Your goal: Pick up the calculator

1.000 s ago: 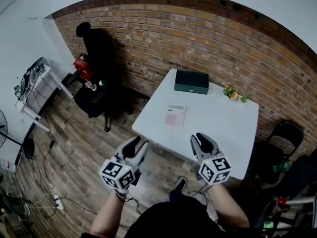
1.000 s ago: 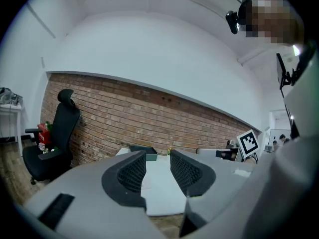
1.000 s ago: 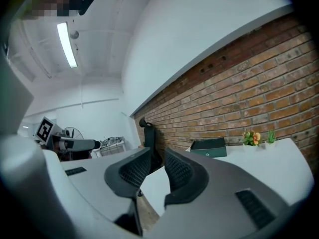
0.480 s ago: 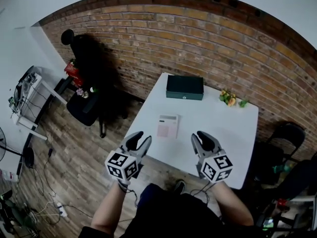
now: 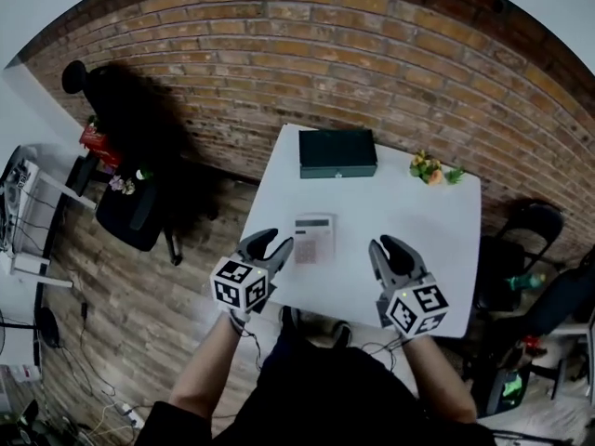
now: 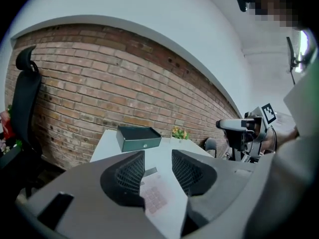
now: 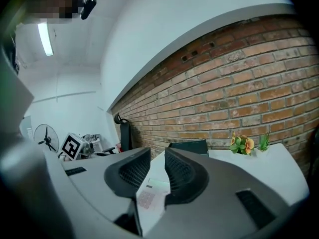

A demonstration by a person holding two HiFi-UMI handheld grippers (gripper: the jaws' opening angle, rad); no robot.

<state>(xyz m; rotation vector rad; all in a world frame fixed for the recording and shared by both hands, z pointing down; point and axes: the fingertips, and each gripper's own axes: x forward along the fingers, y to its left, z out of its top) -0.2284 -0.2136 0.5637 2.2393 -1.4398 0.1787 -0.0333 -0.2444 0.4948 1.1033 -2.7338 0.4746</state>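
The calculator [image 5: 313,238], pale with pinkish keys, lies flat on the white table [image 5: 437,221] near its front left part. My left gripper [image 5: 272,242] hovers just left of it, at the table's front edge. Its jaws are opening and hold nothing. In the left gripper view the calculator [image 6: 153,195] shows through the gap of that gripper [image 6: 157,156]. My right gripper [image 5: 388,244] hangs over the table to the calculator's right, its jaws a little apart and empty. In the right gripper view the calculator [image 7: 148,198] lies below that gripper [image 7: 157,153].
A dark green box [image 5: 337,152] stands at the table's far edge by the brick wall [image 5: 372,54], with a small bunch of flowers [image 5: 429,168] to its right. A black office chair [image 5: 125,128] stands left of the table, a folding chair [image 5: 525,235] to its right.
Both grippers have moved forward from over the floor to the table's front edge. The left one came closer to the calculator and its jaws stand wider.
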